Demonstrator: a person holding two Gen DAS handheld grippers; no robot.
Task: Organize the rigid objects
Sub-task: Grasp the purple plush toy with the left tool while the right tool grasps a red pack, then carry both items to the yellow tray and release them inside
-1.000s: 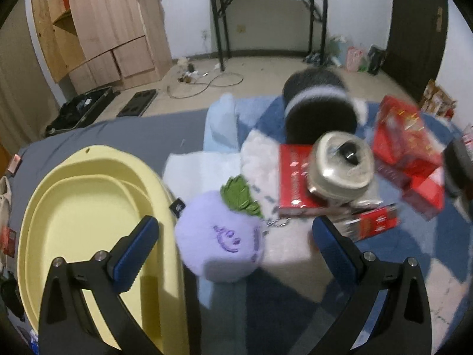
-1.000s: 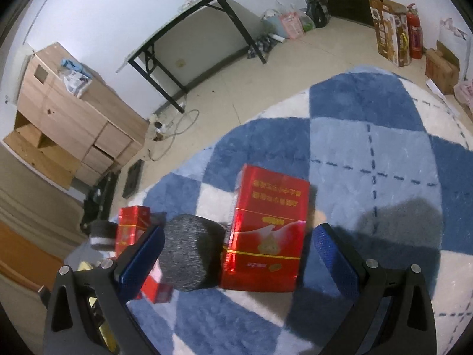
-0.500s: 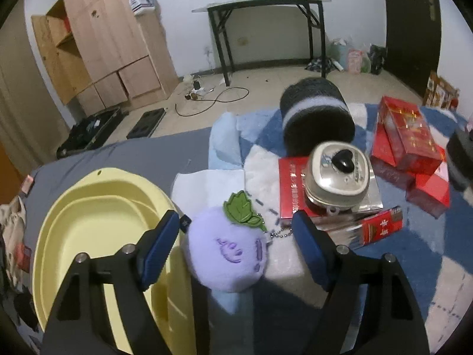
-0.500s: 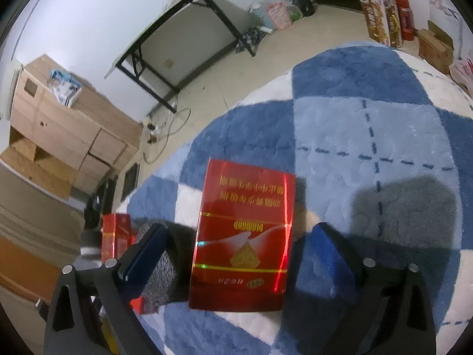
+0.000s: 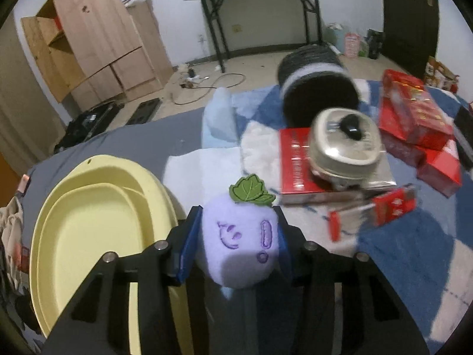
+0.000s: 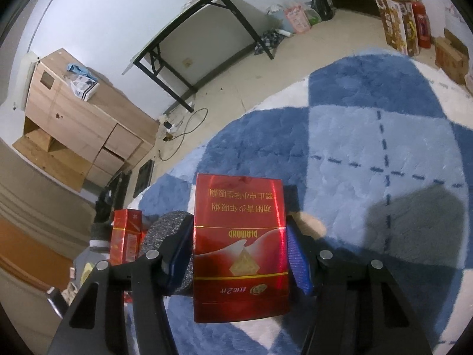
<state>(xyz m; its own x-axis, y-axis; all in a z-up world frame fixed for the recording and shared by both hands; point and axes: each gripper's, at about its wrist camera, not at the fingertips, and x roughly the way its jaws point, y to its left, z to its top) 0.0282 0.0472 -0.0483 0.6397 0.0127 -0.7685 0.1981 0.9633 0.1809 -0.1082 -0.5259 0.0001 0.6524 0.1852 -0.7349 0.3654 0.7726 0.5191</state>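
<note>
My left gripper (image 5: 236, 236) is shut on a lilac plush toy (image 5: 239, 245) with a green leaf and a stitched face; the blue pads squeeze its sides. A yellow oval tub (image 5: 88, 236) lies just left of it. Beyond, on the rug, sit a metal-lidded tin (image 5: 346, 148) on a flat red box (image 5: 295, 165), more red boxes (image 5: 414, 118) and a black-and-white roll (image 5: 316, 85). My right gripper (image 6: 239, 251) is shut on a red carton (image 6: 239, 245) printed with gold lettering, held by its two long sides above the blue-and-white rug (image 6: 369, 148).
A dark grey roll (image 6: 168, 236) and another red box (image 6: 125, 236) lie left of the held carton. Off the rug are a wooden cabinet (image 5: 97, 35), a black-legged table (image 5: 260, 14), floor cables (image 5: 207, 85) and cardboard boxes (image 6: 402, 17) by a wall.
Both grippers went from wide open to shut. The left one closed on the lilac plush toy, and the right one closed on the red carton, which now sits centred between its pads.
</note>
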